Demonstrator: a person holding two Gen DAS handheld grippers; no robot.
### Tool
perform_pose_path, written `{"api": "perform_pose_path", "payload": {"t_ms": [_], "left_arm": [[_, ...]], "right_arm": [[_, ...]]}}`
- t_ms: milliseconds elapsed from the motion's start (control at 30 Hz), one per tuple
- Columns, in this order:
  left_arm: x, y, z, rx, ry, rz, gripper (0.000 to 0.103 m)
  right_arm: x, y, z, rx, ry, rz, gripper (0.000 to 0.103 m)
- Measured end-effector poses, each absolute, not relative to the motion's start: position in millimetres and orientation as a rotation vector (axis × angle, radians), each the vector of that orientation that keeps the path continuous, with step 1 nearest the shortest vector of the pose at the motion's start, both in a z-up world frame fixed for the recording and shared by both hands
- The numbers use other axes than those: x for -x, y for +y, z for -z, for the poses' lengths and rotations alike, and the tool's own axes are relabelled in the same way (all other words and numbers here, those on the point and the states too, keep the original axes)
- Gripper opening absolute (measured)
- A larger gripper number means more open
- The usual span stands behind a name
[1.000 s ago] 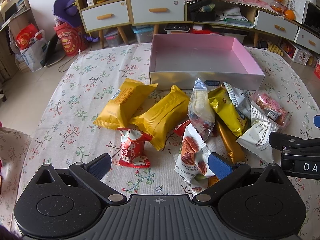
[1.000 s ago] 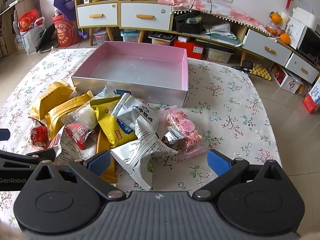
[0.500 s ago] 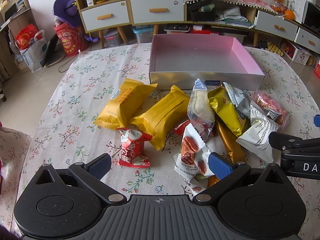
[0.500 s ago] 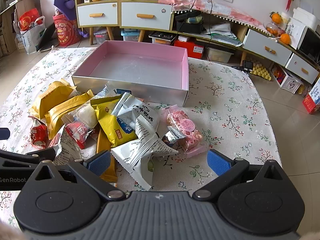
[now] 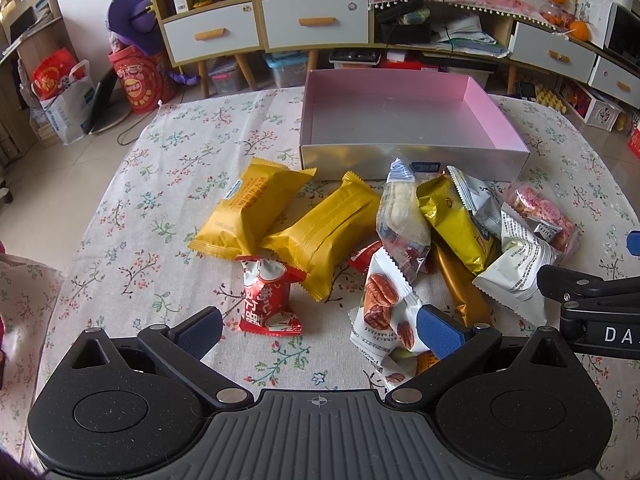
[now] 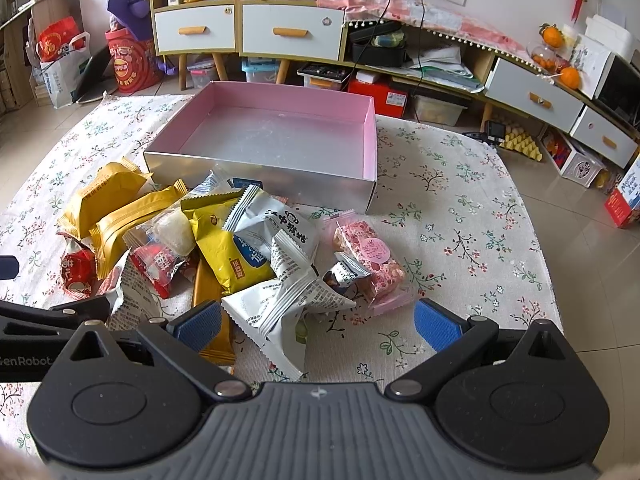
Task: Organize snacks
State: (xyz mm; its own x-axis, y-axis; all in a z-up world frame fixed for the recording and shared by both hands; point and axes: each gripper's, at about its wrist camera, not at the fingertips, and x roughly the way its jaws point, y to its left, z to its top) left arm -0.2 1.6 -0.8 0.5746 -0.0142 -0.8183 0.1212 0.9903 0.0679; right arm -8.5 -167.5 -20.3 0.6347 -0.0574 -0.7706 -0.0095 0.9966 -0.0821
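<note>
Both tools are spread wide with nothing between the pads. The left gripper hangs low over the near edge of the pile, its left pad just beside the red pack and its right pad over the pecan pack. The right gripper hangs at the near right of the pile, its left pad over the brown bar, a white pack lying between its pads.

The snacks lie loose on the flowered cloth, all outside the box, which sits at the far side with pink inner walls and a silver front. From the left: two yellow packs, side by side and touching, with the red pack near them; then a clear pack leaning over the pecan pack; a gold pack overlapped by a second white pack; and at the far right a pink pack, touching the white pack. The far packs lie just beside the box front
</note>
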Motion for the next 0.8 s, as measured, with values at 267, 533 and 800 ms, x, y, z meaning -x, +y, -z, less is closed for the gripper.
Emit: {"api": "perform_pose_path", "payload": {"t_ms": [267, 533, 800], "left_arm": [[-0.2, 1.9, 0.9, -0.121, 0.955, 0.079, 0.103], [-0.1, 2.0, 0.9, -0.120, 0.956, 0.080, 0.103], [-3.1, 4.4, 0.4, -0.122, 0.964, 0.109, 0.103]], "right_arm": [[8.0, -167.8, 19.8, 0.081, 0.883, 0.027, 0.103], [8.2, -167.6, 19.6, 0.083, 0.884, 0.025, 0.103], [8.6, -168.2, 18.4, 0.082, 0.891, 0.019, 0.103]]}}
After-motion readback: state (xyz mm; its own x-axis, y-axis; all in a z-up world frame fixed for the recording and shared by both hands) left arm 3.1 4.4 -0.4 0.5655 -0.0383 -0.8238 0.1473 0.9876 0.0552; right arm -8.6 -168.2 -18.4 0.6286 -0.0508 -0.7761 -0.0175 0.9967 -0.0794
